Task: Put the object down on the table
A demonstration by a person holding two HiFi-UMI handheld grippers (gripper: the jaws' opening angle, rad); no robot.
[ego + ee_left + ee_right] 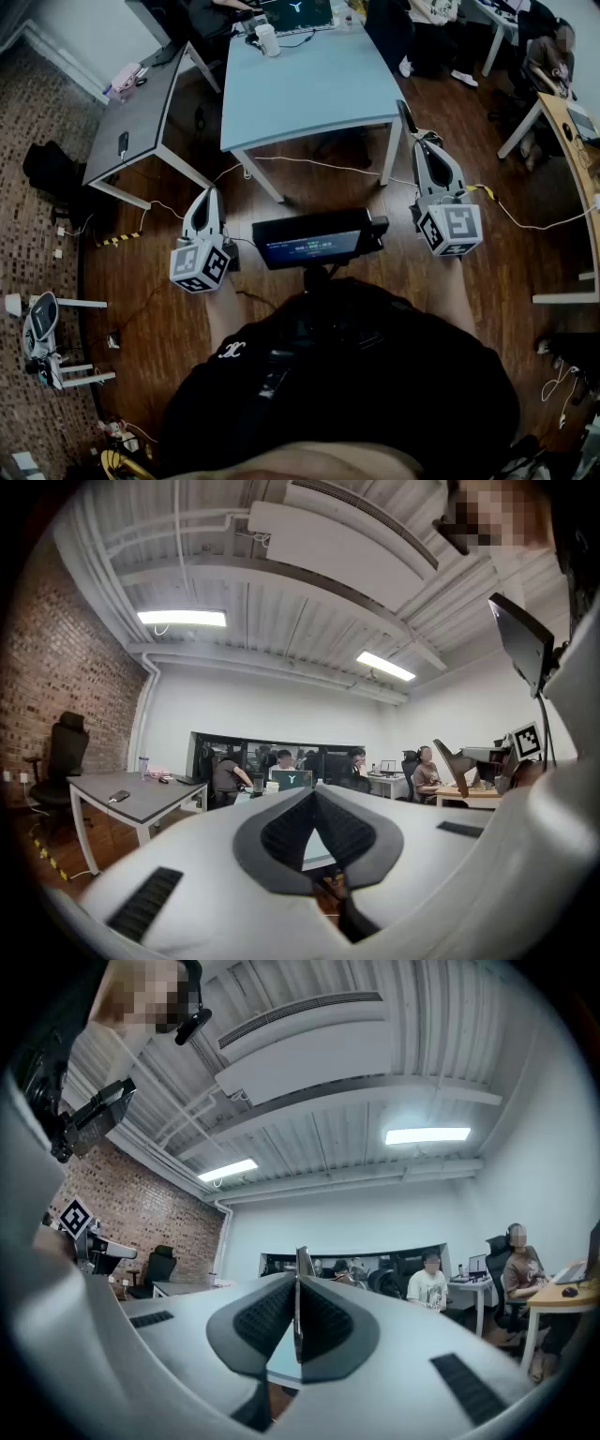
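- Dark brown wooden plank floor (319, 202) fills the middle of the head view. At 9 o'clock it meets a speckled mosaic-tile floor (37, 131).
- Light blue rectangular table on white legs (309, 89) stands at 12 o'clock, a grey rectangular desk on white legs (141, 117) at 10 o'clock, and a pale wooden desk (574, 141) at 3 o'clock.
- Red brick wall (47, 667) lies at 9 o'clock in the left gripper view, with a black high-backed office chair (64, 752) beside it.
- White back wall (281, 705) holds a black-framed glass strip (234, 742).
- White ribbed ceiling (281, 621) carries long lit strip lights (181, 618).
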